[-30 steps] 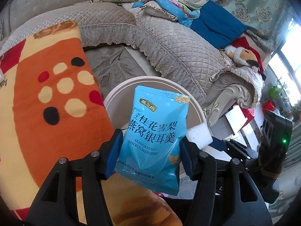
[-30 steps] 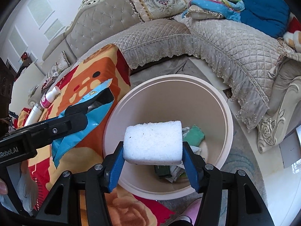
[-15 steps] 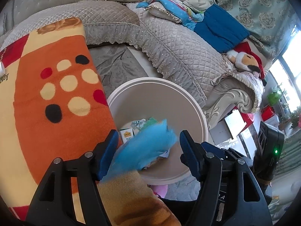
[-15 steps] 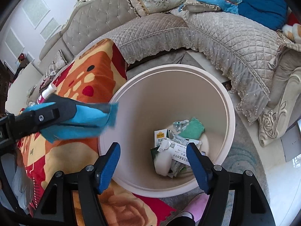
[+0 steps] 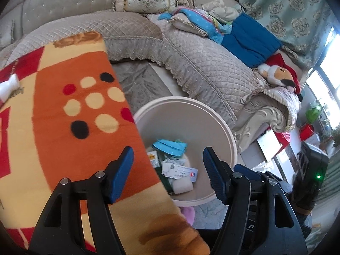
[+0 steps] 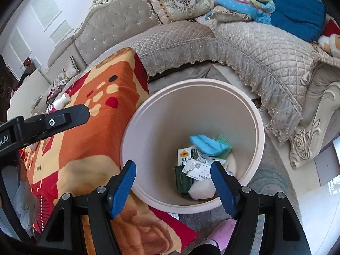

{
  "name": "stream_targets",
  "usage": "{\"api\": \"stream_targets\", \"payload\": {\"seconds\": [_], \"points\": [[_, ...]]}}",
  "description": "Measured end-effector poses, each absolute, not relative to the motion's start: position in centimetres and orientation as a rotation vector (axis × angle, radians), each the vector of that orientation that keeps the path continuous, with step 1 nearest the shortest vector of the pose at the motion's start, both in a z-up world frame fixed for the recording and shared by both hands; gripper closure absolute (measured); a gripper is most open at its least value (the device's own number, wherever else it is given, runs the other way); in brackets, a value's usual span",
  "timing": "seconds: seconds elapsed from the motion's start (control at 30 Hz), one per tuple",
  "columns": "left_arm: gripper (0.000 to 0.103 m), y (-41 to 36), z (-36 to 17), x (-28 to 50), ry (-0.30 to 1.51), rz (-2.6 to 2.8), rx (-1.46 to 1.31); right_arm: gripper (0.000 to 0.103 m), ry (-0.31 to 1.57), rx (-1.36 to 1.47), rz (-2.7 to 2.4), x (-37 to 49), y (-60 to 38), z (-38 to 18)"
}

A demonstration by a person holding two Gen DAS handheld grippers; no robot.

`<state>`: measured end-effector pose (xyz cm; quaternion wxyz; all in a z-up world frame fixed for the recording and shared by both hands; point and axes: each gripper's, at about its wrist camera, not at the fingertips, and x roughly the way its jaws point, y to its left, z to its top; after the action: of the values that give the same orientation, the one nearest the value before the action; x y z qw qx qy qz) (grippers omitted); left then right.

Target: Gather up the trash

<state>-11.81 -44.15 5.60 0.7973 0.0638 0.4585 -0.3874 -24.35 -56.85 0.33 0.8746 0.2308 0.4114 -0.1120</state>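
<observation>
**Both grippers empty over the bin**

So the left gripper (image 5: 167,165) hung above the round cream plastic trash bin (image 5: 225,127) with its blue-padded fingers (image 5: 121,170) spread wide and nothing between them; same story for the right gripper (image 6: 173,186), fingers (image 6: 122,189) apart, gripping nothing, pointed down into the same bin (image 6: 250,110); from the right wrist view you could also see one black finger of the left gripper (image 6: 63,119) poking in from the left edge, over the worktop.

The trash was all down at the bottom of the bin: a crumpled light-blue foil snack packet (image 6: 205,144) sat on top of the pile, touching a green scrap (image 6: 224,143) beside it; under that were a white printed paper slip (image 6: 198,171), a dark green pouch (image 6: 182,180), a small white carton with a yellow label (image 6: 184,155) and a white foam block (image 6: 201,191) nearest the camera; the packet (image 5: 170,146) showed in the left view too, on top.

The bin stood on the floor right against the worktop covered by an orange, red and cream spotted fleece blanket (image 5: 70,127); a white tube bottle (image 6: 61,103) lay on that blanket further back; a beige quilted sofa (image 6: 244,48) curved around behind; a pink slipper (image 6: 221,233) showed at the bottom edge, near the bin.
</observation>
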Motion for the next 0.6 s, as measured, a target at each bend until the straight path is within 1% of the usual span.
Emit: {"api": "stream_targets", "payload": {"seconds": [0.37, 0.53, 0.6], "points": [[0.036, -39.6, 6.7, -13.3, 0.856, -0.741, 0.133, 0.033, 0.789, 0.432, -0.274, -24.7, -54.7, 2.9], [0.036, -37.5, 7.6, -14.6, 0.787, -0.717, 0.139, 0.032, 0.725, 0.364, -0.311, -25.3, -52.7, 5.0], [0.036, -36.5, 8.0, -15.3, 0.753, -0.708, 0.141, 0.029, 0.698, 0.346, -0.317, -25.6, -51.8, 5.8]]}}
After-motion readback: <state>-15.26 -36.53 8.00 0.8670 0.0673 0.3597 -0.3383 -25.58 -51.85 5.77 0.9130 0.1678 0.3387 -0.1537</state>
